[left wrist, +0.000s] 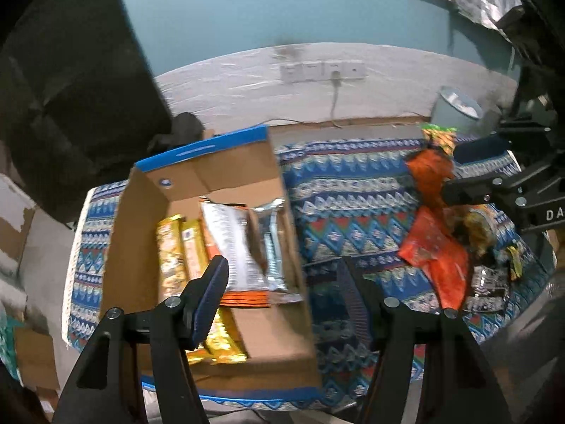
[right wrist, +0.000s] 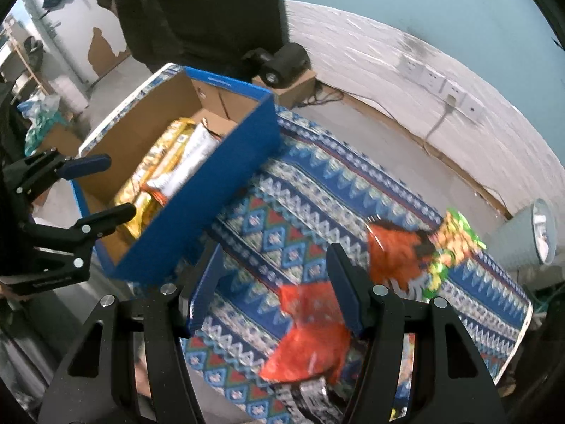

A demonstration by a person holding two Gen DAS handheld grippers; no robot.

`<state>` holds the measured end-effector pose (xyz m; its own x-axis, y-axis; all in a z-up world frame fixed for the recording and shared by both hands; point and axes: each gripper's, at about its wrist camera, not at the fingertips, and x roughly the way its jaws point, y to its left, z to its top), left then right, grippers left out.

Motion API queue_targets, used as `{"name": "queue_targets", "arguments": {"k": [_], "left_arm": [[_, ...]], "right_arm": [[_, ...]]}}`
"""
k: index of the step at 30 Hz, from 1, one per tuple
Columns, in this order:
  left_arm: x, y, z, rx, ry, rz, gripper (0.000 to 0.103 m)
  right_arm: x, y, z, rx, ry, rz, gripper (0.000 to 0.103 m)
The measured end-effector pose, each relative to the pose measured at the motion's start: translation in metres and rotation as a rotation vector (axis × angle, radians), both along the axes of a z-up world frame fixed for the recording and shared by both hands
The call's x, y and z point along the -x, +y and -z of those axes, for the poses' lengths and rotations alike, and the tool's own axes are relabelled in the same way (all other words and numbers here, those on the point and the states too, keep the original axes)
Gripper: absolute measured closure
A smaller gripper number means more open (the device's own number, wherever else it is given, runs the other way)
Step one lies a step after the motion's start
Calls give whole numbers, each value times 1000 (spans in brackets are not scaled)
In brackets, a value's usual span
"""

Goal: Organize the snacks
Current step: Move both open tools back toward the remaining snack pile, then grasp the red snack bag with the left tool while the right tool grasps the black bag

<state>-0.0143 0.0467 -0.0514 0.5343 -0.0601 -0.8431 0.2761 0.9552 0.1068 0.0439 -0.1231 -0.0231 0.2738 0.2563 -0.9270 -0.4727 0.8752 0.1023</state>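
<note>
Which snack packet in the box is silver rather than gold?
The silver packet lying in the middle of the cardboard box; the gold packets lie beside it on its left.

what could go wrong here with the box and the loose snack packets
1. The cardboard box sits at the end of the patterned cloth, its near end close to the edge; a nudge from the open left gripper might push it off.
2. The orange packets overlap in a loose pile, so the open right gripper may pinch two together or bunch the cloth.
</note>
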Motion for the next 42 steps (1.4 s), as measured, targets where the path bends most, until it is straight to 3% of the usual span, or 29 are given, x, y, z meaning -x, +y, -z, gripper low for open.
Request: {"name": "queue_targets", "arguments": {"k": [9,18,26,42], "left_arm": [[10,-52,12,-40,36,102,38],[26,-94,32,-76,88,179,37],[37,-116,54,-69,145,210,34],[45,-128,95,-65,244,232,33]], "right_arm": [[21,-51,10,6,26,44,41],[51,-82,31,23,59,17,41],[75,-87,60,41,109,-63,34],[109,-82,125,188,240,-195,33]]}}
